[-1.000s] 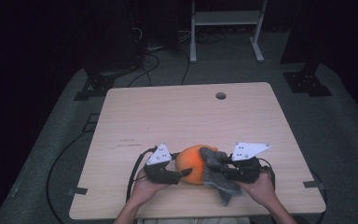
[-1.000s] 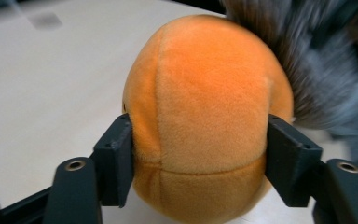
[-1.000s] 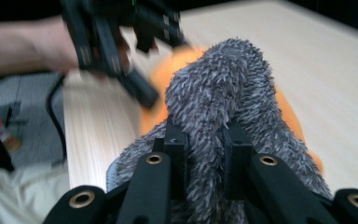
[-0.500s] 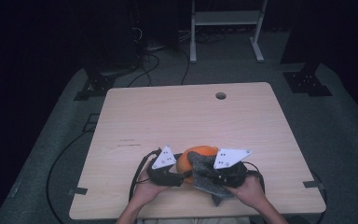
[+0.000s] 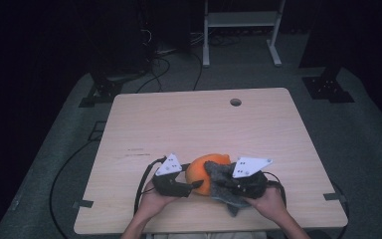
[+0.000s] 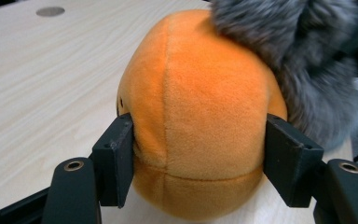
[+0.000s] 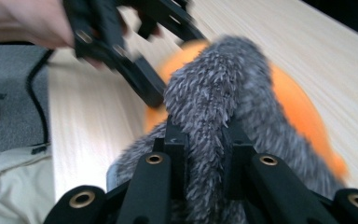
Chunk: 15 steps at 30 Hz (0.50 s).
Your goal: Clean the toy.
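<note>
— Both hands have drawn closer together along the near edge of the surface (image 5: 179,119) since a second ago, and the grey plate on the right tongs (image 5: 218,183) now sits nearer the orange plush ball (image 5: 201,172) than it did. What do the left tongs hold?

— Seen from above, the left tongs (image 5: 196,184) reach in from the ball's left side. Their jaws have just been opening, with the plush ball (image 6: 200,126) between them; in the left gripper view the two black jaws stand against its flanks, one on each side, low on its rounded body, flat against the fabric with hardly a dent in it.

— And the right?

— Pressed together on a tuft of the grey furry cloth (image 7: 214,107), pinched upright between the jaws in the right gripper view. That cloth (image 5: 224,184) drapes over the ball's right side and trails toward the surface's near edge.

— Where does the ball rest?

— On the pale wooden surface, near its front edge, between the two hands. A round hole (image 5: 235,102) lies well apart, near the far edge.
</note>
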Motion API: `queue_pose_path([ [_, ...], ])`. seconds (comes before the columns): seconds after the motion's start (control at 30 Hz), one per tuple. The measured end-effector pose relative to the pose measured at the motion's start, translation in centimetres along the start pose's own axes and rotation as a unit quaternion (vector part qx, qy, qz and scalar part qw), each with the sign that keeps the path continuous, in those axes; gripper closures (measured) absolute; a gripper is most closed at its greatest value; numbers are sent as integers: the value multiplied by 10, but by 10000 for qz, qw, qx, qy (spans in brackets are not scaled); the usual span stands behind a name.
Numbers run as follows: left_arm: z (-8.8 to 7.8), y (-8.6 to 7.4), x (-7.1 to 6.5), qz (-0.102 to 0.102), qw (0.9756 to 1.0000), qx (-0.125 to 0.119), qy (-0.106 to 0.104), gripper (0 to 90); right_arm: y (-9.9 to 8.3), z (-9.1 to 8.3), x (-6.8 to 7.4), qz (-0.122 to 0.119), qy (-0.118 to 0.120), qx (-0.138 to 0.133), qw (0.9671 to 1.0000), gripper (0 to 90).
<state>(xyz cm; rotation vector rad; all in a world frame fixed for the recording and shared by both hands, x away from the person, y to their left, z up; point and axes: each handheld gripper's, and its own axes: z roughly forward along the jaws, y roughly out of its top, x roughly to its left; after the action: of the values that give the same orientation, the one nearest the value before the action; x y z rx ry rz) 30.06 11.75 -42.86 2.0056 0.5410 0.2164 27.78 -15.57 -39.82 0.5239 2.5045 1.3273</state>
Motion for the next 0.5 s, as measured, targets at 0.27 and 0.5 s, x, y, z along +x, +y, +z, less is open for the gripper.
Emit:
queue_pose_path([
  [0.27,5,6,-7,249,9996,71,145,286,-2,-6,-5,280,322,-197,9989,751],
  [0.5,3,9,-4,-15,10000,-41,-6,130,-12,-5,-20,672,155,-151,9975,754],
])
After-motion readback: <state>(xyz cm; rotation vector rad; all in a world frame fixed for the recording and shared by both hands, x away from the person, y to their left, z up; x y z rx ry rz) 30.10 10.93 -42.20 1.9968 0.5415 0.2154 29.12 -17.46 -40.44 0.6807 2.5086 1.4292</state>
